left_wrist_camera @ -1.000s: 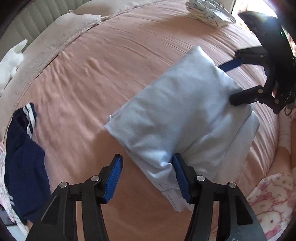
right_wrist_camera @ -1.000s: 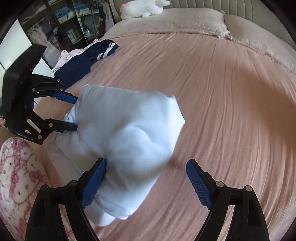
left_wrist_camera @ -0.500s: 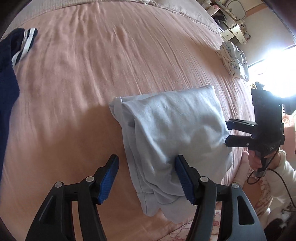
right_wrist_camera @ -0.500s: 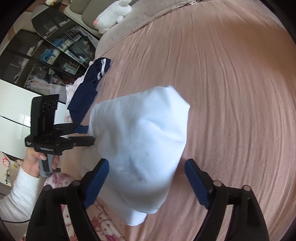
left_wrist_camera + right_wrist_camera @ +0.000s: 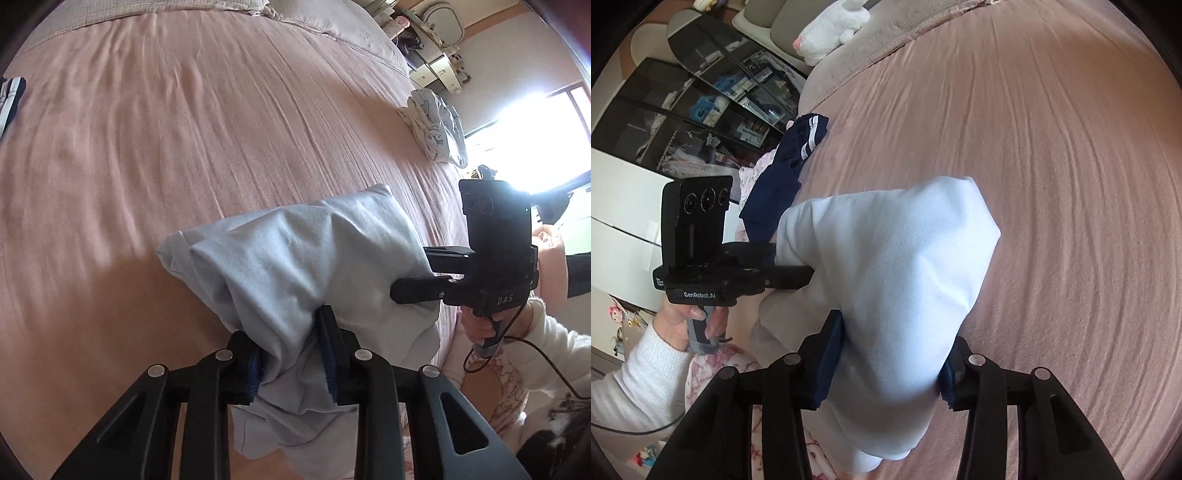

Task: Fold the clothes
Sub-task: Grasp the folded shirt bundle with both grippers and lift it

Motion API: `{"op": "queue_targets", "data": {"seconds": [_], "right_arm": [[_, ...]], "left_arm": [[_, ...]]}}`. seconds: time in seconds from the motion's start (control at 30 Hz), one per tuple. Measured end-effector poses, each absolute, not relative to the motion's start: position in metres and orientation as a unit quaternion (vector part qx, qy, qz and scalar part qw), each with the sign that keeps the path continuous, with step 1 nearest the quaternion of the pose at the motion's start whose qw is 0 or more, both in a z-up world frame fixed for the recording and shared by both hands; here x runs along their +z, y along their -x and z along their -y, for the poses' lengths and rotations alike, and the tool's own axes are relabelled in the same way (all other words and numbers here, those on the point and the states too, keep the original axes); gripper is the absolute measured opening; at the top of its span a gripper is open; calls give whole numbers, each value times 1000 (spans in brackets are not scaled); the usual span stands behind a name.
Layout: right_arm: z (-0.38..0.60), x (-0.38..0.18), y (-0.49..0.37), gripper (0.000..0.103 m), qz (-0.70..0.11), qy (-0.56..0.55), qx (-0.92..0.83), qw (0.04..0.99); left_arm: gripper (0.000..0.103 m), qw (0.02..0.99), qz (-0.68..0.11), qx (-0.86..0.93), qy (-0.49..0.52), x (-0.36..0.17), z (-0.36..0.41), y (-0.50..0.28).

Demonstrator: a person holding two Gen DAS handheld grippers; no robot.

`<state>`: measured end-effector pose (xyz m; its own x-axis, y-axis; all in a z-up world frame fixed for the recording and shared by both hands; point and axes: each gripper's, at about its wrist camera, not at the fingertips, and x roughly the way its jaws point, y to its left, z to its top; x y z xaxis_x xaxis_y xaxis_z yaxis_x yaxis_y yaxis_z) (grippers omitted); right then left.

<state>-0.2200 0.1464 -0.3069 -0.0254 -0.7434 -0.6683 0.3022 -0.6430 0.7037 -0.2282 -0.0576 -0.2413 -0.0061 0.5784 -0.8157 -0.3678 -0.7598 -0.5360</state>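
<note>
A folded pale blue garment (image 5: 295,266) is held up off the pink bedspread (image 5: 147,147) between both grippers. My left gripper (image 5: 291,354) is shut on its near edge, the cloth bunched between the blue pads. My right gripper (image 5: 886,369) is shut on the opposite side of the same garment (image 5: 894,280), which looks white in that view. The right gripper also shows in the left wrist view (image 5: 417,273), the left one in the right wrist view (image 5: 790,262), both at the garment's sides.
A navy garment with white stripes (image 5: 790,166) lies at the bed's left edge. A folded white printed garment (image 5: 436,125) sits at the far right. A plush toy (image 5: 831,33) rests on the pillows. Dark glass cabinets (image 5: 683,110) stand beside the bed.
Both grippers have closed on the garment, from open to shut. The garment has been lifted and bunched, and both cameras have tilted.
</note>
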Motion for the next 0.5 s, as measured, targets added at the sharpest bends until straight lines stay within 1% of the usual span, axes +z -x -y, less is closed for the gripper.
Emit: {"op": "queue_targets", "data": {"seconds": [0.03,0.07,0.1,0.17,0.2,0.23,0.27,0.33,0.37,0.4,0.43,0.47,0.5], "right_arm": [[-148,-311,222,51,203,-594,-684,372],[-147,-313,223,53,210,-596,-681,370],[-146,-313,223,54,210,-593,-683,371],[-141,-309,219,54,193,-587,-692,374],[-138,-307,217,57,182,-583,-697,375],[-136,-307,216,58,177,-581,-701,375],[-136,-309,216,60,183,-577,-701,376],[-137,-311,215,69,203,-569,-701,379],[-136,-310,215,69,200,-568,-702,380],[-135,-309,214,69,192,-567,-705,380],[-134,-307,213,67,184,-565,-709,381],[-135,-305,213,63,182,-565,-710,379],[-138,-304,213,54,184,-567,-710,375]], "left_arm": [[30,334,94,700,624,-243,64,230],[39,329,99,698,628,-245,69,231],[60,314,98,702,631,-247,76,233],[77,289,117,703,639,-251,87,239],[79,285,140,699,641,-253,91,241],[80,289,168,691,641,-256,91,241],[80,296,166,688,641,-258,85,240],[80,312,122,691,641,-259,65,236],[80,321,102,695,635,-257,56,235],[72,332,82,701,626,-254,47,234],[57,340,76,703,620,-250,42,233],[45,345,79,704,617,-245,41,234],[44,349,83,704,613,-240,39,234]]}}
